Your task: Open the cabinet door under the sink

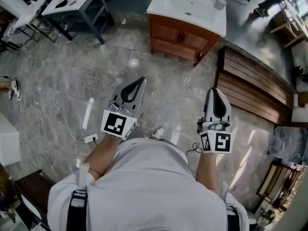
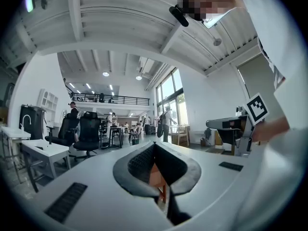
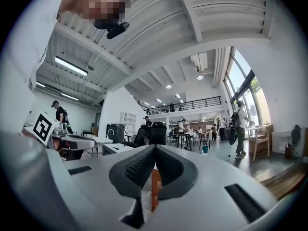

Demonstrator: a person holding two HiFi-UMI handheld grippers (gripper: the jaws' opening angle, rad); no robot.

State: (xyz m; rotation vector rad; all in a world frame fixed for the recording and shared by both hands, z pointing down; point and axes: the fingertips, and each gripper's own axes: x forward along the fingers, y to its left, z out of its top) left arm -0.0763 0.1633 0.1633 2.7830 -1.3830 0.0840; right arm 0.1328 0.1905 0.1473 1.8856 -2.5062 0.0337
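We stand on a grey marble floor (image 1: pixel 96 71). A slatted wood platform (image 1: pixel 250 85) runs along the head view's right. The wooden sink cabinet (image 1: pixel 180 37) sits well ahead at top ctr w/ a white sink (image 1: pixel 185 6) on it. Its cabinet doors (image 1: pixel 168 32) look shut, well apart from both tools. We hold the left hand-held gripper (image 1: pixel 142 80) & right hand-held gripper (image 1: pixel 215 90) level, each w/ jaws fully together & nothing btwn them. A white power strip (image 1: pixel 90 138) lies on the floor near the left one.
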